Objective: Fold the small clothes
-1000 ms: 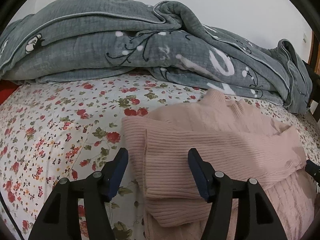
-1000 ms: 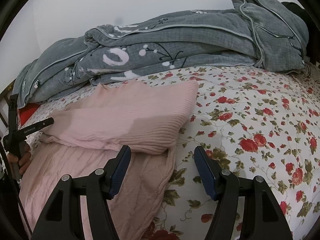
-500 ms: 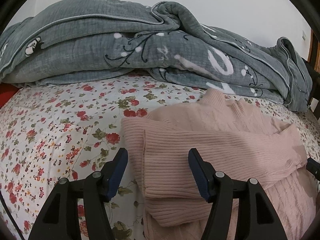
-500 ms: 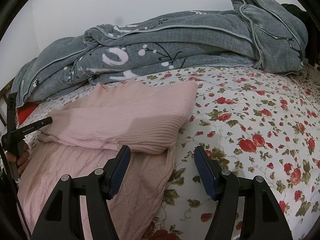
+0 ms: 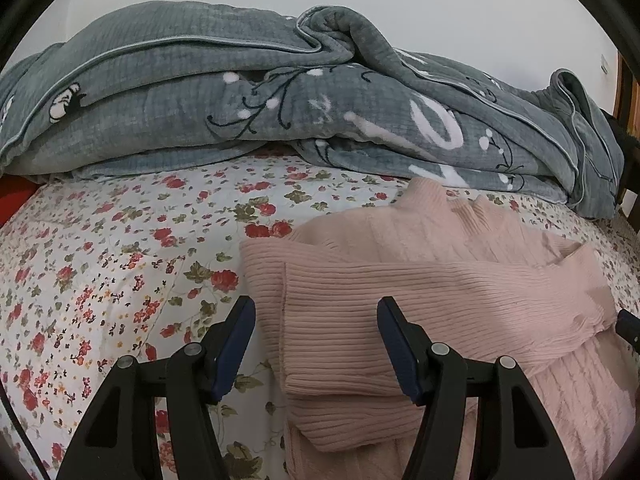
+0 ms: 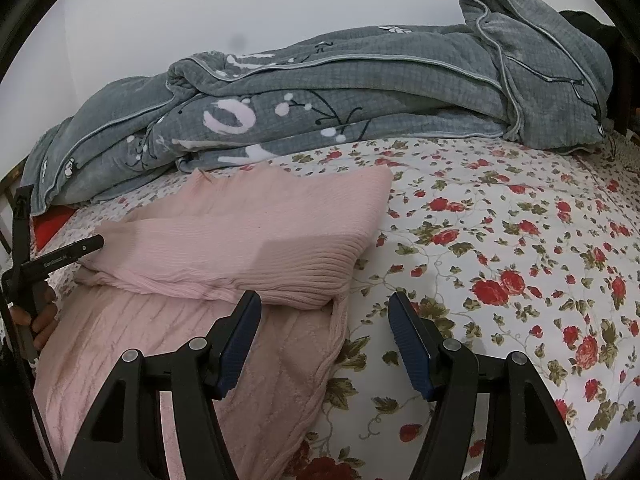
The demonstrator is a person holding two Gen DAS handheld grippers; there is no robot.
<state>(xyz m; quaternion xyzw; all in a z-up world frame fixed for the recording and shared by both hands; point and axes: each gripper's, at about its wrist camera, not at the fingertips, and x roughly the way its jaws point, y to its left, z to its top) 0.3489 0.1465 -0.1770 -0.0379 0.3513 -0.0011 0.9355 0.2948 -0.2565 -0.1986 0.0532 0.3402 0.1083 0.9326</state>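
One pink sweater (image 5: 420, 300) lies on the floral sheet (image 5: 120, 260), its two sleeves folded across the body. One grey quilt (image 5: 260, 100) is heaped behind it along the wall. Two grippers hover with nothing between their fingers: the left gripper (image 5: 316, 340) spread over the sweater's left edge, the right gripper (image 6: 324, 332) spread over its right edge. A hand (image 6: 38, 316) grips the left tool's handle.

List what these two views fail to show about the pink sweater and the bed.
- Pink sweater: its near hem is cut off by the bottom edge and the left gripper, left wrist view.
- Its lower layers: covered by the folded-over top part, both views.
- Bed sheet far edge: buried under the grey quilt.
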